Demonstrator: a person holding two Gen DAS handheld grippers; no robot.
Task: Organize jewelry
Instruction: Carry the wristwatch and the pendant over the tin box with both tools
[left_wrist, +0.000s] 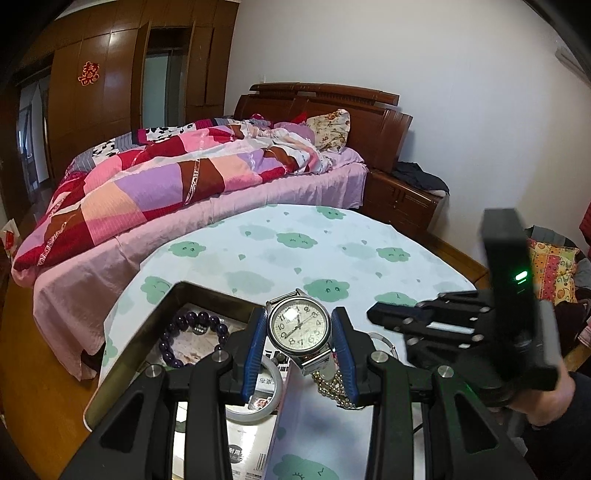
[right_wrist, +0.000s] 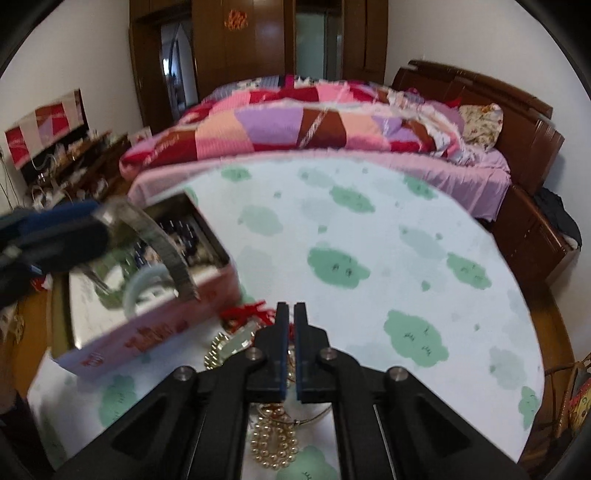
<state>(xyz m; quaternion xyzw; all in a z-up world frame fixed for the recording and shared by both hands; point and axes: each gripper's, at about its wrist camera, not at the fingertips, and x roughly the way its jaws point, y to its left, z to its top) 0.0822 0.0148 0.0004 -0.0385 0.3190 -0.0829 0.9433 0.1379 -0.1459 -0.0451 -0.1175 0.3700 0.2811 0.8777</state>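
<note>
My left gripper (left_wrist: 300, 326) is shut on a silver wristwatch (left_wrist: 300, 325) with a metal band and holds it above the table, beside the open tin box (left_wrist: 207, 295). The box holds a purple bead bracelet (left_wrist: 192, 338) and a pale jade bangle (left_wrist: 271, 391). In the right wrist view the watch band (right_wrist: 166, 251) hangs over the box (right_wrist: 147, 332). My right gripper (right_wrist: 291, 314) is shut and empty, above a pile of gold pearl beads (right_wrist: 275, 441), a thin ring bangle (right_wrist: 314, 417) and a red-tasselled piece (right_wrist: 247, 312).
The round table (right_wrist: 369, 240) has a white cloth with green clouds. A bed with a patchwork quilt (left_wrist: 147, 184) stands behind it. A wooden wardrobe (left_wrist: 92, 92) is at the back. A nightstand (left_wrist: 402, 199) stands right of the bed.
</note>
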